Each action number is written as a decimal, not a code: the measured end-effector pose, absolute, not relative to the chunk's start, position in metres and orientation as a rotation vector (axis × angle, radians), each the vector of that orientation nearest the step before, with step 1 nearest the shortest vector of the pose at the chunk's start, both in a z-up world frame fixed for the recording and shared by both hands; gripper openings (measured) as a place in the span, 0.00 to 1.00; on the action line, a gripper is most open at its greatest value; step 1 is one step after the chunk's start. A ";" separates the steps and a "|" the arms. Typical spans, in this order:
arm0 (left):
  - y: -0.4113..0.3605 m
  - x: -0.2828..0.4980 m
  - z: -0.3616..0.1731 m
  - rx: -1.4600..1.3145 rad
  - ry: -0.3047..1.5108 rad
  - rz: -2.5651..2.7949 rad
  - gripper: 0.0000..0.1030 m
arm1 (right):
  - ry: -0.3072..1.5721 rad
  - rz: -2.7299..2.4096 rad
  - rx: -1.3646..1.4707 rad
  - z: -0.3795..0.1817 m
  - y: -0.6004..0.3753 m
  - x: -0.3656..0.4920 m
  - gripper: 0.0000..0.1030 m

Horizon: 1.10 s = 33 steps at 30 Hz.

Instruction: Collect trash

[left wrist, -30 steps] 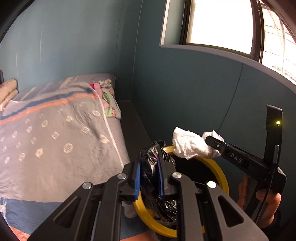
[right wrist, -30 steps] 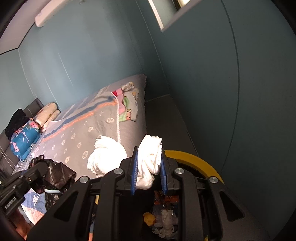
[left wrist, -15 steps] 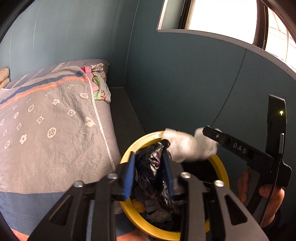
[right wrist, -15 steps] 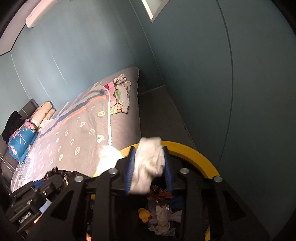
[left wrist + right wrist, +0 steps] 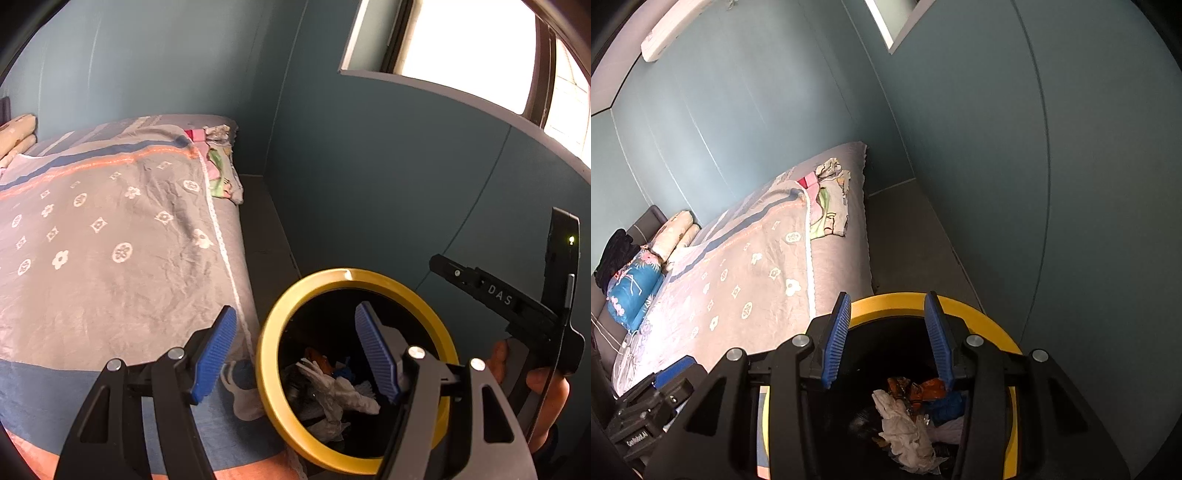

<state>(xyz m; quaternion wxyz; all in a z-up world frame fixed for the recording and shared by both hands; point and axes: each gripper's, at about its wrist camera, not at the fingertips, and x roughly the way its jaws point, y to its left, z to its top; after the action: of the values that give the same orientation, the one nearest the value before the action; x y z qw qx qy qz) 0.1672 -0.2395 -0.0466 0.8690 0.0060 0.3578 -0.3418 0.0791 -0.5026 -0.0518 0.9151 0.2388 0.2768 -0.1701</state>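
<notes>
Trash (image 5: 905, 424) was seen lying inside the yellow-rimmed bin (image 5: 960, 301), released as both sets of jaws were just opened. Left gripper (image 5: 295, 350) and right gripper (image 5: 886, 332) were left spread and empty above the bin, so this drop was judged complete.

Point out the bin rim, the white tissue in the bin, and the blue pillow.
bin rim (image 5: 267, 354), left wrist view, left side of yellow ring
white tissue (image 5: 905, 428), right wrist view, middle of crumpled wad
blue pillow (image 5: 631, 291), right wrist view, centre of cover
</notes>
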 end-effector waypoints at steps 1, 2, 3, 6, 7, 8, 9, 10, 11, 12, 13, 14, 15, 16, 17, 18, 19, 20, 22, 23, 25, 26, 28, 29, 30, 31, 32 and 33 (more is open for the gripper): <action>-0.236 0.166 -0.044 0.009 0.742 -0.709 0.62 | 0.573 -0.343 0.490 -0.051 -0.500 0.081 0.39; -0.232 0.166 -0.042 0.006 0.736 -0.704 0.62 | 0.574 -0.339 0.490 -0.051 -0.500 0.080 0.39; -0.228 0.166 -0.041 0.004 0.732 -0.699 0.62 | 0.576 -0.334 0.489 -0.050 -0.499 0.083 0.39; -0.215 0.164 -0.036 -0.002 0.718 -0.673 0.62 | 0.580 -0.313 0.479 -0.047 -0.495 0.088 0.39; -0.211 0.164 -0.034 -0.003 0.716 -0.666 0.62 | 0.581 -0.307 0.474 -0.045 -0.492 0.086 0.39; -0.206 0.163 -0.033 -0.004 0.710 -0.657 0.62 | 0.581 -0.297 0.467 -0.043 -0.488 0.088 0.39; -0.201 0.162 -0.031 -0.004 0.703 -0.647 0.62 | 0.582 -0.288 0.463 -0.042 -0.488 0.090 0.39; -0.197 0.162 -0.030 -0.005 0.698 -0.639 0.62 | 0.583 -0.280 0.457 -0.041 -0.485 0.092 0.39; -0.191 0.160 -0.028 -0.007 0.691 -0.628 0.62 | 0.586 -0.266 0.449 -0.040 -0.480 0.095 0.39; -0.187 0.160 -0.027 -0.009 0.688 -0.619 0.62 | 0.588 -0.257 0.445 -0.040 -0.476 0.098 0.39; -0.180 0.159 -0.025 -0.012 0.681 -0.608 0.62 | 0.591 -0.236 0.437 -0.038 -0.469 0.101 0.39; -0.174 0.158 -0.022 -0.015 0.675 -0.594 0.62 | 0.592 -0.228 0.434 -0.037 -0.466 0.103 0.39; -0.168 0.158 -0.020 -0.019 0.671 -0.584 0.62 | 0.593 -0.215 0.425 -0.035 -0.461 0.105 0.39; -0.161 0.156 -0.017 -0.024 0.666 -0.574 0.62 | 0.594 -0.203 0.416 -0.033 -0.455 0.107 0.39; -0.153 0.155 -0.014 -0.025 0.656 -0.559 0.62 | 0.593 -0.176 0.406 -0.029 -0.446 0.110 0.39; -0.147 0.154 -0.011 -0.024 0.647 -0.546 0.62 | 0.592 -0.162 0.401 -0.028 -0.441 0.111 0.39; -0.140 0.152 -0.008 -0.023 0.636 -0.532 0.62 | 0.591 -0.147 0.394 -0.025 -0.434 0.113 0.39; -0.130 0.149 -0.005 -0.023 0.624 -0.515 0.62 | 0.587 -0.118 0.378 -0.021 -0.423 0.116 0.39; -0.115 0.146 0.000 -0.026 0.610 -0.484 0.62 | 0.583 -0.089 0.362 -0.017 -0.410 0.118 0.39; -0.106 0.144 0.002 -0.028 0.603 -0.462 0.62 | 0.579 -0.064 0.353 -0.014 -0.400 0.119 0.39; -0.090 0.141 0.006 -0.036 0.596 -0.427 0.62 | 0.572 -0.020 0.339 -0.009 -0.383 0.121 0.40; -0.081 0.140 0.008 -0.039 0.591 -0.405 0.62 | 0.571 -0.008 0.335 -0.008 -0.376 0.123 0.40; -0.068 0.136 0.012 -0.042 0.580 -0.366 0.62 | 0.572 0.010 0.324 -0.003 -0.363 0.122 0.40; -0.059 0.133 0.014 -0.050 0.571 -0.349 0.63 | 0.571 0.036 0.315 -0.002 -0.352 0.123 0.40; -0.051 0.129 0.016 -0.058 0.563 -0.330 0.63 | 0.570 0.042 0.311 0.002 -0.345 0.122 0.40; -0.046 0.127 0.017 -0.060 0.557 -0.318 0.65 | 0.566 0.058 0.302 0.004 -0.336 0.122 0.42; -0.040 0.124 0.019 -0.059 0.547 -0.300 0.66 | 0.562 0.066 0.297 0.007 -0.330 0.122 0.43; -0.036 0.121 0.020 -0.058 0.538 -0.285 0.68 | 0.558 0.071 0.294 0.009 -0.324 0.120 0.45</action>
<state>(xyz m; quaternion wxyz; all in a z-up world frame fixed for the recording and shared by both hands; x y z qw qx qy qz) 0.1208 -0.0358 0.0202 0.9536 -0.0285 0.2649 -0.1401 0.1204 -0.3244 0.0093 0.9500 0.1447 0.2745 0.0348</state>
